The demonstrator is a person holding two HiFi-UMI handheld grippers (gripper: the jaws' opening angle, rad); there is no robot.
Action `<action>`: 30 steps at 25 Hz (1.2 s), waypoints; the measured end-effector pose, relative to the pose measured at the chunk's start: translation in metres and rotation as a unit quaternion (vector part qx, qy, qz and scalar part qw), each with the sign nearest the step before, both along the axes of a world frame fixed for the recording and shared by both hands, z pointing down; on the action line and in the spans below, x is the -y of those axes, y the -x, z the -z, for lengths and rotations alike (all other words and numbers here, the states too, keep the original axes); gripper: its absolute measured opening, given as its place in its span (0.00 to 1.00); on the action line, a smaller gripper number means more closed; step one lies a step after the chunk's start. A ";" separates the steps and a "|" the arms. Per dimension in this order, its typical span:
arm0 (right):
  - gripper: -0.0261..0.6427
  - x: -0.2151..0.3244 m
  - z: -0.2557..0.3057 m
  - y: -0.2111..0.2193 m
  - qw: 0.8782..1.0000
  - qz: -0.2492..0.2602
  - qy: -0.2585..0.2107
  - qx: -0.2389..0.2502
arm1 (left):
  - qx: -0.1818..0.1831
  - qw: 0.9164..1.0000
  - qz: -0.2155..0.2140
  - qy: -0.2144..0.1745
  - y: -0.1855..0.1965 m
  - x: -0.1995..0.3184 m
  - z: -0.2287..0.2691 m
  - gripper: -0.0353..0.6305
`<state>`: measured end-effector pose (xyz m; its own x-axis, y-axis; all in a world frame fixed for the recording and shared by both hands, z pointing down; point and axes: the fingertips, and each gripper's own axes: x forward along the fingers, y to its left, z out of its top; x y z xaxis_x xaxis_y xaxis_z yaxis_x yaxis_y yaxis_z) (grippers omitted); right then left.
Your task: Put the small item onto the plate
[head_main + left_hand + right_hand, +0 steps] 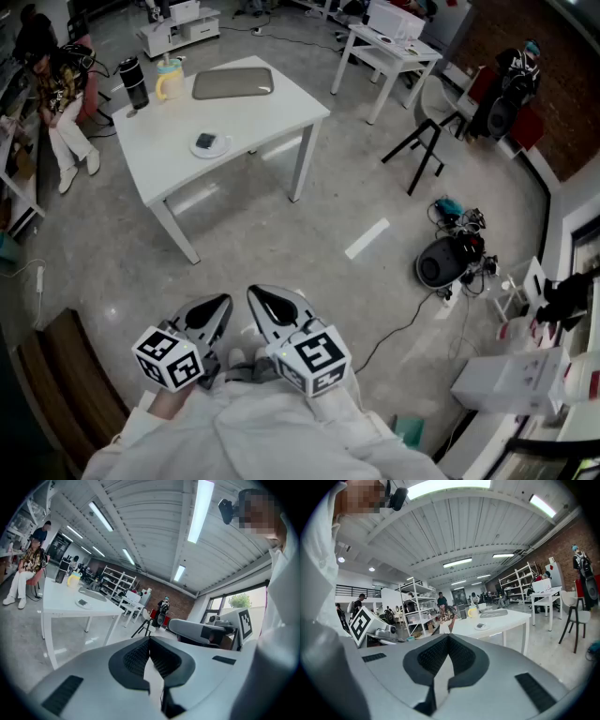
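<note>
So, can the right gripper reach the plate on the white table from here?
Probably not yet: the right gripper, shut, is held at the person's body, a stretch of floor away from the table. Nothing stands between it and the plate, though.

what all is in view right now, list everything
table: one, white, middle of the floor
plate: one, white, near the table's front edge
small item: one, dark, on the plate
tray: one, grey, far side of the table
jug: one, yellowish, left of the tray
flask: one, black, left of the jug
seated person: one, left of the table
chair: one, white seat and black legs, right of the table
tape strip: one, white, on the floor
left gripper: grey, shut, empty
right gripper: grey, shut, empty
</note>
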<state>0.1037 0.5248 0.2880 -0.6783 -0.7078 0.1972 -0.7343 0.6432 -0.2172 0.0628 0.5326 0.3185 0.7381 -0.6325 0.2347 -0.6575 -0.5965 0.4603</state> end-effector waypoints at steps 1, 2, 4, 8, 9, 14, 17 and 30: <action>0.06 0.000 0.001 0.000 1.000 0.000 0.001 0.001 | -0.001 1.000 0.001 0.000 0.000 0.000 0.001 0.07; 0.06 0.000 0.001 -0.001 1.000 0.000 0.001 0.001 | -0.001 1.000 0.002 0.001 0.000 0.000 0.002 0.07; 0.06 -0.001 0.001 -0.002 1.000 0.001 0.003 0.000 | 0.000 1.000 0.004 0.002 0.000 -0.001 0.003 0.07; 0.06 -0.002 -0.003 -0.004 1.000 0.004 0.009 -0.006 | 0.002 1.000 0.005 0.003 -0.003 0.001 -0.001 0.07; 0.06 -0.001 -0.004 -0.004 1.000 0.005 0.010 -0.007 | 0.003 1.000 0.005 0.004 -0.004 0.001 -0.001 0.07; 0.06 -0.002 0.001 -0.001 0.999 0.034 -0.001 -0.005 | -0.014 1.000 0.000 -0.008 -0.011 0.005 0.007 0.07; 0.06 -0.002 0.004 0.001 0.998 0.047 -0.025 -0.045 | -0.031 0.999 -0.001 -0.022 -0.014 0.006 0.012 0.07; 0.06 -0.006 -0.032 0.000 0.998 0.039 0.033 -0.034 | -0.026 0.998 0.043 0.045 -0.011 0.006 -0.032 0.07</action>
